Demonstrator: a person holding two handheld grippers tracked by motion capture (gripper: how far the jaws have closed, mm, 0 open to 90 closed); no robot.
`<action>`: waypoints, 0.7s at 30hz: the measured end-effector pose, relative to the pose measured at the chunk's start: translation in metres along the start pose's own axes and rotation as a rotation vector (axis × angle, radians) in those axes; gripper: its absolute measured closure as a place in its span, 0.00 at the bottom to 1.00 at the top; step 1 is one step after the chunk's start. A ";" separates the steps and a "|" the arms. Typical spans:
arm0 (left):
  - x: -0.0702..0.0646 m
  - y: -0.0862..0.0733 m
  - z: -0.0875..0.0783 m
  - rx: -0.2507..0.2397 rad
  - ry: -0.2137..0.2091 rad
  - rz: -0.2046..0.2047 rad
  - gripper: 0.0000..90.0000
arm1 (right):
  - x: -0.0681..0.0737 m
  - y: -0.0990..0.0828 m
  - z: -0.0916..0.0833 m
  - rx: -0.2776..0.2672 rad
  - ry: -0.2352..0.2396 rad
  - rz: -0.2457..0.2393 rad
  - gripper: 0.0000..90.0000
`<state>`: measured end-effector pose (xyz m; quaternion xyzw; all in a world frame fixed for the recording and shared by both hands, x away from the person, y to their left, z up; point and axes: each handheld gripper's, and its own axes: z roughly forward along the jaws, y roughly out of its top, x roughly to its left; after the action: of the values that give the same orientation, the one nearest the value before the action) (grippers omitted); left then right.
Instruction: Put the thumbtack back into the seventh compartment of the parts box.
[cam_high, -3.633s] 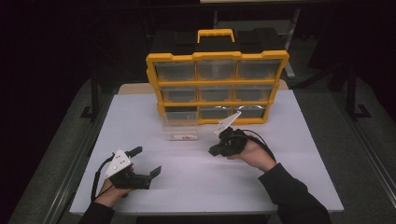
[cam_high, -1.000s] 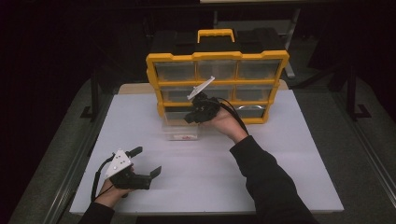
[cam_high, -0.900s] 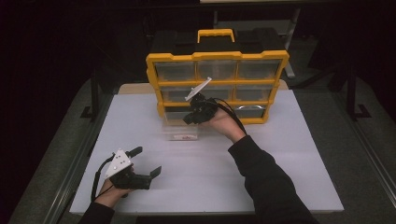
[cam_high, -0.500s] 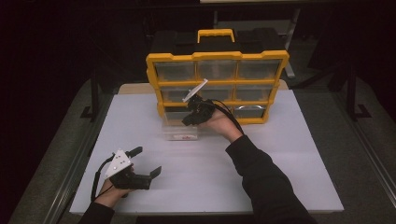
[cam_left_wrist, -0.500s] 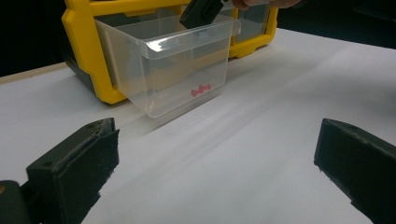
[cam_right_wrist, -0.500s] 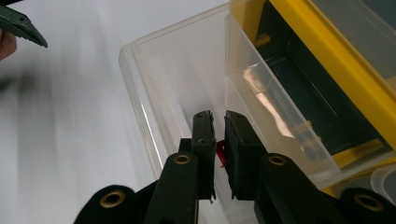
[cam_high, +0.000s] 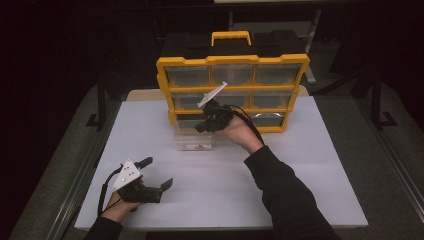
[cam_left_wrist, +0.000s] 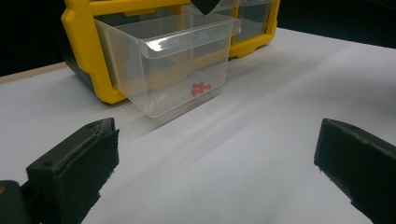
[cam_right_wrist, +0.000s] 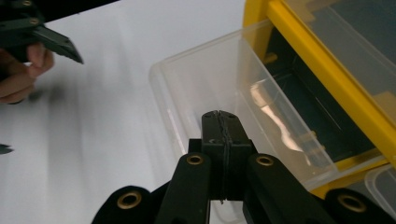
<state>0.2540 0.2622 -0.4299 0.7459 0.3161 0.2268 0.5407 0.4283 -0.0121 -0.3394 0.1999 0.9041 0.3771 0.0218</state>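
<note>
Toward twelve o'clock on the white table (cam_high: 300, 170) stands a yellow organizer (cam_high: 232, 92) with rows of clear drawers, and from its lowest row, at the left end, one clear drawer (cam_high: 192, 140) is pulled out toward the person. The right tool (cam_high: 200, 127) hangs just above that drawer's open top, at about one o'clock from its front lip. In the right gripper view its jaws are pressed flat together with nothing between them; they have just been closing, and no object is caught in them. The drawer's long axis runs from twelve to six o'clock, out of its slot, so a push back in or a reach down into it would both follow that line.

The left tool (cam_high: 157, 175) rests low near seven o'clock on the table, well apart from the drawer, with its jaws spread wide and empty; the right hand is clearly the nearer one. From the left gripper view the drawer (cam_left_wrist: 173, 60) lies straight ahead at twelve o'clock between the two black jaws, and a small cluster of red pieces (cam_left_wrist: 200, 88) sits at the bottom of its front. I cannot tell what they are. The neighbouring drawers stay shut in the frame, and their contents are too dim to make out.
</note>
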 end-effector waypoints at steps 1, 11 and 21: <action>0.000 0.000 0.000 0.001 0.000 0.003 0.00 | 0.002 0.000 -0.001 -0.001 0.007 0.003 0.99; 0.000 0.000 0.000 0.003 -0.001 -0.001 0.00 | 0.020 -0.004 0.000 -0.006 0.051 -0.007 0.99; 0.000 0.000 0.000 0.002 -0.001 0.002 0.00 | 0.024 -0.012 0.014 0.015 0.054 -0.029 0.99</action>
<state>0.2544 0.2625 -0.4297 0.7469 0.3154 0.2268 0.5397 0.4044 -0.0011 -0.3547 0.1766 0.9100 0.3752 0.0012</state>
